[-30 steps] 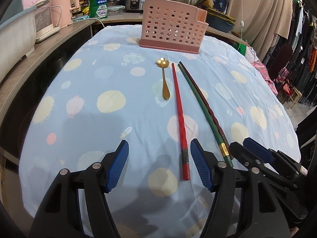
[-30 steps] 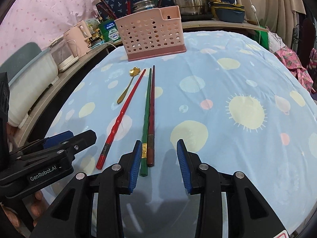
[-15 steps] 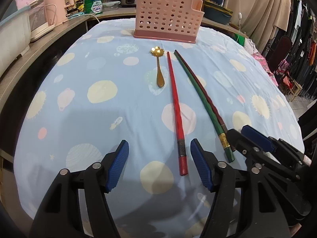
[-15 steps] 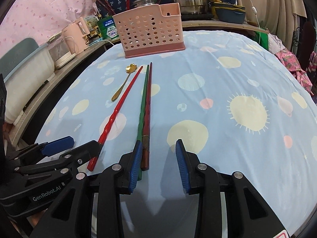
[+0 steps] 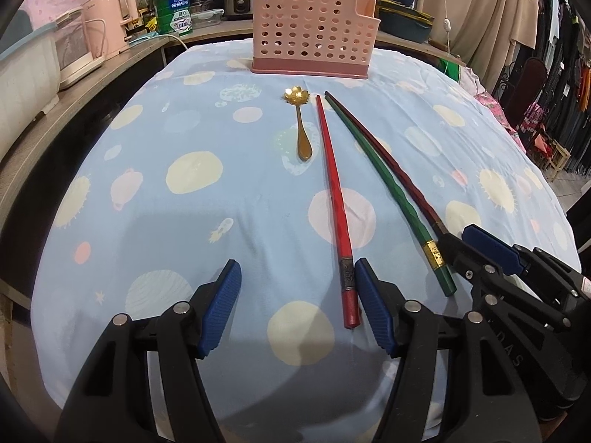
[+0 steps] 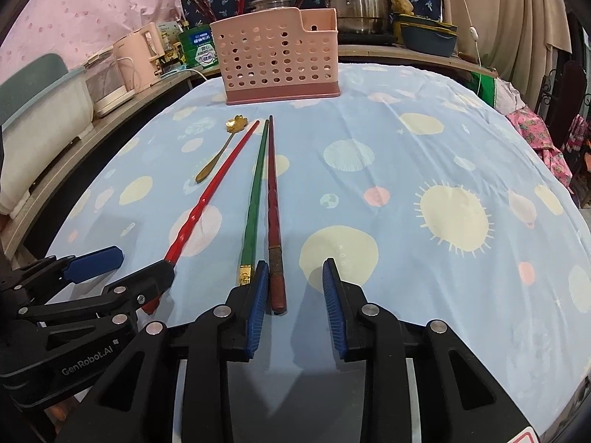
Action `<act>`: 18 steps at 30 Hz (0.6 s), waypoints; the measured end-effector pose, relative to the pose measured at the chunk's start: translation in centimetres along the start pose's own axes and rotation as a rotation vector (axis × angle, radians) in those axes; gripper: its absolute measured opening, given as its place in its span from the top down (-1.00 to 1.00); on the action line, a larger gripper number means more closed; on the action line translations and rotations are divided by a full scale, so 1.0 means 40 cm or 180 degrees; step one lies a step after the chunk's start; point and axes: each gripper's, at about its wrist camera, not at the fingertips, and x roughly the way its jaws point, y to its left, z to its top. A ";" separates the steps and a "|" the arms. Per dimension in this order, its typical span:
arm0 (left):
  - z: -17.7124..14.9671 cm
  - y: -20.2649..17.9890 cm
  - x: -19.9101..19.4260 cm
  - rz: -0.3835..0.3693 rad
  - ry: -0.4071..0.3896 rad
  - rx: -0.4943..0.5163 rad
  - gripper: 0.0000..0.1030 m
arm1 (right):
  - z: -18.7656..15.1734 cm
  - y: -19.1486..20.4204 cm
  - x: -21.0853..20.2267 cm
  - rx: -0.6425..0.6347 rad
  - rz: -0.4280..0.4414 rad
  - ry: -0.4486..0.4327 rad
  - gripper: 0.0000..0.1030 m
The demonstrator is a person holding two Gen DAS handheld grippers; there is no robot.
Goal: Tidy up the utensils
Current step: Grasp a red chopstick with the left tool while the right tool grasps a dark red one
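I see three chopsticks lying lengthwise on the counter's blue spotted cloth (image 6: 406, 170), tips toward the pink perforated utensil basket (image 6: 280, 66) at the far edge. The red chopstick (image 5: 334, 199) lies leftmost, the green chopstick (image 6: 253, 203) in the middle, the dark brown chopstick (image 6: 274, 214) just beside it on the right. A small gold spoon (image 5: 301, 125) with a flower-shaped bowl rests just left of the red one, near the basket.

My right gripper (image 6: 293, 295) sits low over the near end of the brown chopstick. Its jaws have just been closing and now stand narrow; the stick's end lies between them, close against the left pad, with a gap to the right pad, so nothing is gripped.

My left gripper (image 5: 297, 306) has its jaws fairly wide. The red chopstick's end lies between them, right beside the right pad; I cannot tell whether they touch.
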 end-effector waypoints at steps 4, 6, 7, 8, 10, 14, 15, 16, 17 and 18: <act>0.000 0.004 -0.001 -0.0004 -0.0014 -0.0012 0.04 | 0.000 -0.007 -0.002 0.0026 -0.0007 -0.0009 0.69; 0.001 0.007 -0.002 -0.0015 -0.0014 -0.0019 0.15 | 0.000 -0.010 -0.002 0.0042 -0.0003 -0.0011 0.76; 0.002 0.008 -0.002 -0.0018 -0.0014 -0.0018 0.24 | -0.001 -0.011 -0.002 0.0046 -0.0001 -0.0011 0.78; 0.002 0.008 -0.002 -0.0025 -0.0012 -0.0015 0.29 | -0.001 -0.012 -0.002 0.0051 0.0003 -0.0012 0.80; 0.002 0.008 -0.002 -0.0045 -0.0003 -0.0012 0.45 | -0.002 -0.012 -0.003 0.0052 0.0010 -0.0012 0.81; 0.003 0.007 -0.003 -0.0099 0.0027 -0.0018 0.69 | -0.003 -0.012 -0.006 0.0059 0.0029 -0.0010 0.84; 0.002 0.006 -0.004 -0.0111 0.0034 -0.0019 0.73 | -0.003 -0.012 -0.007 0.0062 0.0034 -0.0009 0.85; 0.003 0.006 -0.004 -0.0120 0.0043 -0.0020 0.77 | -0.004 -0.012 -0.009 0.0062 0.0035 -0.0010 0.85; 0.003 0.006 -0.005 -0.0131 0.0053 -0.0025 0.78 | -0.005 -0.013 -0.010 0.0068 0.0039 -0.0009 0.86; 0.002 0.007 -0.006 -0.0138 0.0061 -0.0027 0.83 | -0.006 -0.014 -0.012 0.0078 0.0047 -0.0008 0.86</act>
